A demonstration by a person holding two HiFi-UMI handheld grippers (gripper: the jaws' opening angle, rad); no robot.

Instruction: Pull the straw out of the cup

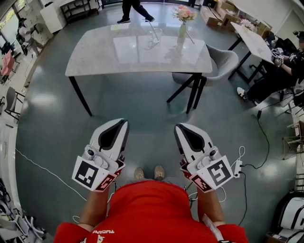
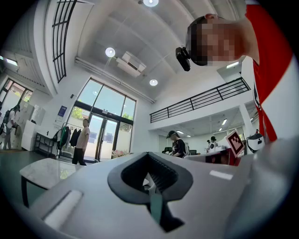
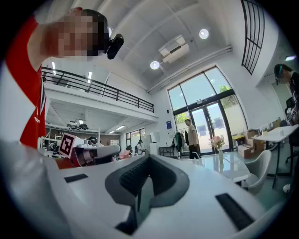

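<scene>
A white marble table (image 1: 137, 52) stands a few steps ahead of me. On its far side a clear cup (image 1: 154, 37) with a thin straw leaning out of it is small and hard to make out. My left gripper (image 1: 124, 123) and right gripper (image 1: 178, 128) are held side by side at waist height, well short of the table. Both point level toward the table. The left gripper (image 2: 150, 175) has its jaws together with nothing between them. So does the right gripper (image 3: 142, 182).
A vase of pink flowers (image 1: 183, 21) stands beside the cup. A grey chair (image 1: 223, 61) is at the table's right end. A second table (image 1: 254, 40) and a seated person (image 1: 285, 71) are at the right. Cables (image 1: 261, 137) lie on the floor. A person (image 1: 135, 9) walks beyond the table.
</scene>
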